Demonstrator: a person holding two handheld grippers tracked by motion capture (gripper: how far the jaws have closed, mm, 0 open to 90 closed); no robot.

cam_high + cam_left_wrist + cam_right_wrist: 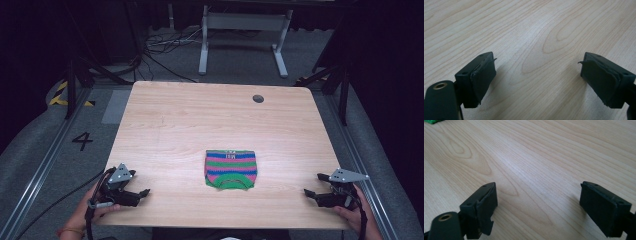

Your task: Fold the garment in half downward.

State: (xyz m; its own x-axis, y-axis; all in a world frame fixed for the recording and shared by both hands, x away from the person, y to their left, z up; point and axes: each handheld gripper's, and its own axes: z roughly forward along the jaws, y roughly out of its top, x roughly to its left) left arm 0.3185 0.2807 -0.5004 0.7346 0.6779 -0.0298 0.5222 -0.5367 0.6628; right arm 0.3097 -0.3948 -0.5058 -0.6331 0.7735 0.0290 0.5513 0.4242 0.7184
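Near the worktop's (165, 120) front edge lay a striped cloth (230, 169), flat, between both grippers. Left gripper (145, 192) and right gripper (307, 193) rested apart from it, fingers wide, empty. Best approach, probably: pinch opposite corners evenly.

The striped knit garment (431, 121) is cut off at the right gripper view's top-left corner, a green scrap.

Wide bare wooden surface (175, 125), one obstacle only, a folded striped knit garment (231, 169) lying near the front middle, open lanes on both sides of it, left tool (141, 193) and right tool (312, 188) at the front corners, jaws spread, well apart from the garment
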